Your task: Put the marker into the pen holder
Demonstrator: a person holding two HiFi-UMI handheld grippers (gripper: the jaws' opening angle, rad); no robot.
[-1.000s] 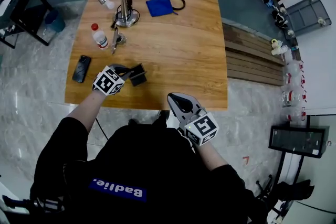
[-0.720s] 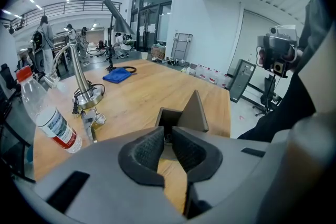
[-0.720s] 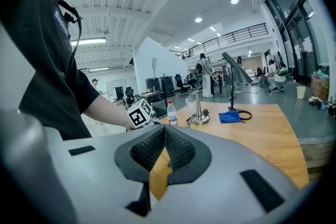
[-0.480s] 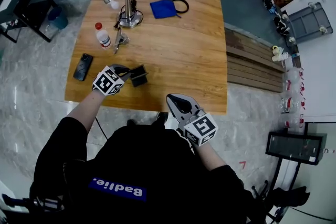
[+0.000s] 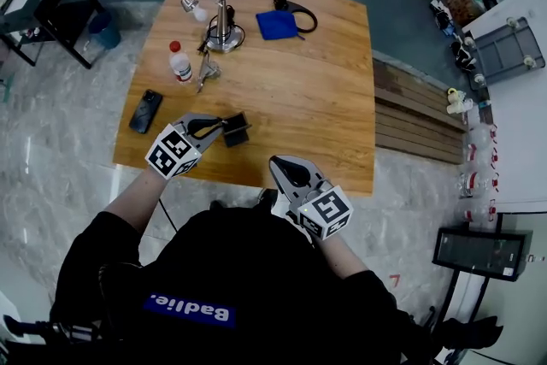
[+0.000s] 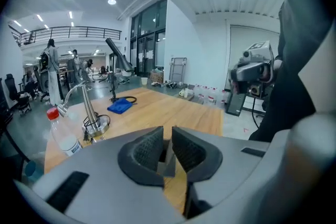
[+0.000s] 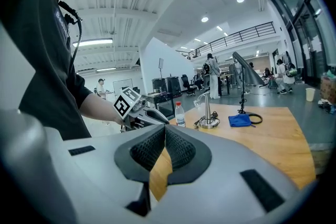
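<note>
A small black pen holder (image 5: 235, 131) stands near the front edge of the wooden table (image 5: 299, 90). A thin stick shows at its right side; I cannot tell whether it is the marker. My left gripper (image 5: 220, 126) lies just left of the holder, its tips close against it. In the left gripper view the left gripper (image 6: 167, 147) has its jaws shut to a narrow slit with nothing clearly between them, and the holder is hidden behind them. My right gripper (image 5: 276, 162) hovers at the table's front edge, shut and empty, as the right gripper view (image 7: 164, 144) also shows.
A metal gooseneck lamp (image 5: 221, 32), a red-capped water bottle (image 5: 179, 62) and a metal clip (image 5: 205, 73) stand at the back left. A black phone (image 5: 146, 110) lies at the left edge. A blue cloth (image 5: 279, 24) and a black lamp base (image 5: 299, 0) are at the back.
My left gripper has drawn back a little toward the table's front edge, staying next to the holder. The head view has shifted. The right gripper has hardly moved.
</note>
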